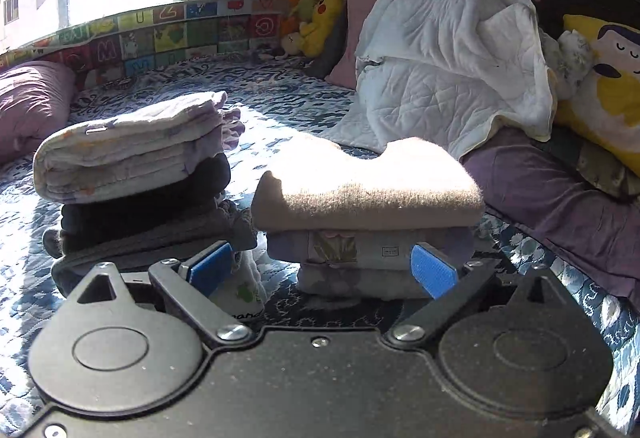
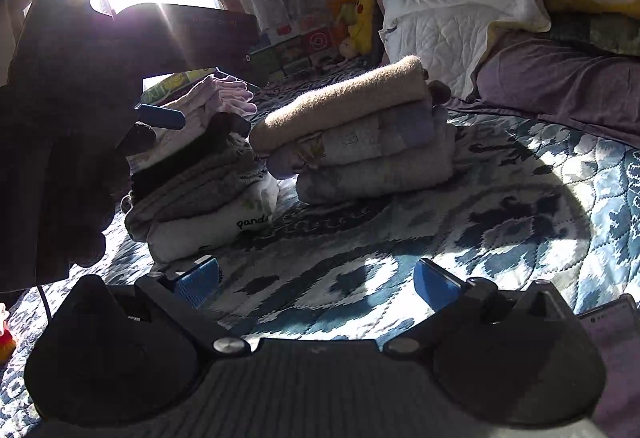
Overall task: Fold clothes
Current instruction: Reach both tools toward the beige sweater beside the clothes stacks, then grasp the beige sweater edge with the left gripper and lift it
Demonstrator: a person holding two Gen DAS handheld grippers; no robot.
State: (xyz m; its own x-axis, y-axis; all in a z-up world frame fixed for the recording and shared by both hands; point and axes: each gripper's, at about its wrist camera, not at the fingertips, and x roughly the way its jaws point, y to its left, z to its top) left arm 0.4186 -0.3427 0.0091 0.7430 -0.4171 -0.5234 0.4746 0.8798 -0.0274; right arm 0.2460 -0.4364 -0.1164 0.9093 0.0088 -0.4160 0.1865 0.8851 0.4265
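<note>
1. The landmark is the beige folded garment (image 1: 368, 190), which lies on top of the right stack (image 1: 360, 258) of folded clothes on the blue patterned bedspread (image 1: 288, 106)
2. Just to the left of it stands the left stack (image 1: 136, 174), with a pale printed piece on top, dark and grey pieces under it, and a white piece with the word "panda" at the bottom; a narrow gap separates the two stacks
3. The left gripper (image 1: 324, 270) has its blue pads spread wide, holding nothing; its body hides the bedspread in front of the beige garment and cuts off the foot of both stacks
4. The right gripper (image 2: 316, 282) is also wide apart and empty, low over the bedspread in front of the beige garment
5. In the right wrist view a dark backlit shape covers the area left of the beige garment; window glare makes it hard to read, only one blue pad is clear there
6. Behind the beige garment a white quilted blanket (image 1: 452, 58) is heaped, and to the right of it lies a purple cushion (image 1: 552, 190)
7. In front and to the right of the beige garment the bedspread is open and sunlit
</note>
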